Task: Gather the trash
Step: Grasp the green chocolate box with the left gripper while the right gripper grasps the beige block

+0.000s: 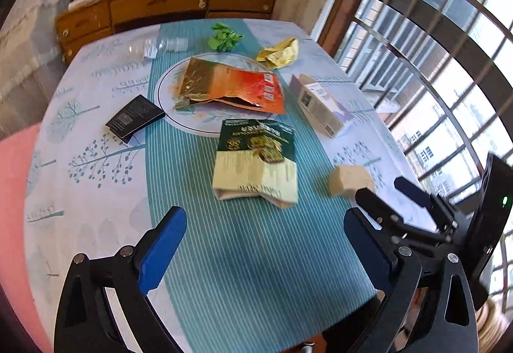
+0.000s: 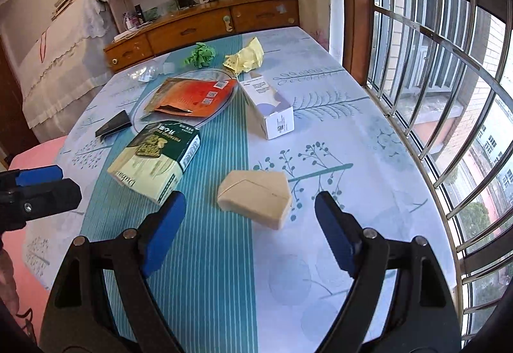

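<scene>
Left tongs (image 1: 265,240): jaws spread wide, nothing between the blue pads, nothing touched. They hang above the teal striped strip of the desk (image 1: 96,192), pointing down at it. The nearest item ahead is the green and cream snack bag (image 1: 256,167), lying flat on the strip, clear of the pads.

Right tongs (image 2: 250,224): jaws well apart, empty, in contact with nothing. The tan box (image 2: 255,197) lies on the desk just beyond the fingertips, roughly in line with the gap between them but not within it. In the left wrist view the right tongs appear at the right edge, just beside this same box.

Trash on the desk, none of it picked up:
- Orange and gold foil pouch (image 1: 234,87), torn open, resting on a white plate (image 1: 166,96) in the middle.
- White carton (image 2: 269,106), on its side, right of the plate.
- Black packet (image 1: 134,117), left of the plate, touching or just beside its rim.
- Crumpled yellow wrapper (image 1: 280,53) and green crumpled scrap (image 1: 224,37), at the far end.
- Clear plastic piece (image 1: 160,46), far left; detail too blurred to tell.

Surroundings: a wooden sideboard (image 2: 205,26) stands behind the desk, and a barred window (image 2: 433,64) runs along the right side. Nothing lies between either tongs and the closest items.
</scene>
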### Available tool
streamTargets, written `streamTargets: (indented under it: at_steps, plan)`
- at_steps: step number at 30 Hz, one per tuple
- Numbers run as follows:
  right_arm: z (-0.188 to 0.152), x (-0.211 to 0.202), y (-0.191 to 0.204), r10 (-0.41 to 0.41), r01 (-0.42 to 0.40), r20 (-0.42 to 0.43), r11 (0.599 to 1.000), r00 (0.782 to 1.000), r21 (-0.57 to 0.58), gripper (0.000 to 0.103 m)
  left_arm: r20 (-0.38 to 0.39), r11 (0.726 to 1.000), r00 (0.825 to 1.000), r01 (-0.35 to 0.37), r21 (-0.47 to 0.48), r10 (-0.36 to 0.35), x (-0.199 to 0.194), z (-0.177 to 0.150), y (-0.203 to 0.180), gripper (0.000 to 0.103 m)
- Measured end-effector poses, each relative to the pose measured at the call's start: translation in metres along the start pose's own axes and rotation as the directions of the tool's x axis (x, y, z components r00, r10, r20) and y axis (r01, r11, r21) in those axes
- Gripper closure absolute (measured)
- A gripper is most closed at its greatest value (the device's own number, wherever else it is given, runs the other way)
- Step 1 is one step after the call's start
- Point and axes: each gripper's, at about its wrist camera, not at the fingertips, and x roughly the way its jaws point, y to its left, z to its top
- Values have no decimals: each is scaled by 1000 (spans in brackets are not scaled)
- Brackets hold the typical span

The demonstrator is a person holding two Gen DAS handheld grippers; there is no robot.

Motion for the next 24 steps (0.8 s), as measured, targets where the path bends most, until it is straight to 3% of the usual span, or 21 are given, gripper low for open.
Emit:
streamTargets:
  at_steps: [7,15,24]
  plan:
    - [-2,55,10,-75,75,-40,997,996,-9,22,-25,999,1000,-8,-50,6,41,24,8,2]
    - [-6,64,15,-29,22,-65,993,997,-114,23,-56,997,997,-47,-63,43,82,34,7,2]
    - [-2,60,-1,6,-16,-57,986,998,-167,44,-98,992,989,-112,-51,107,116,31,-2,2]
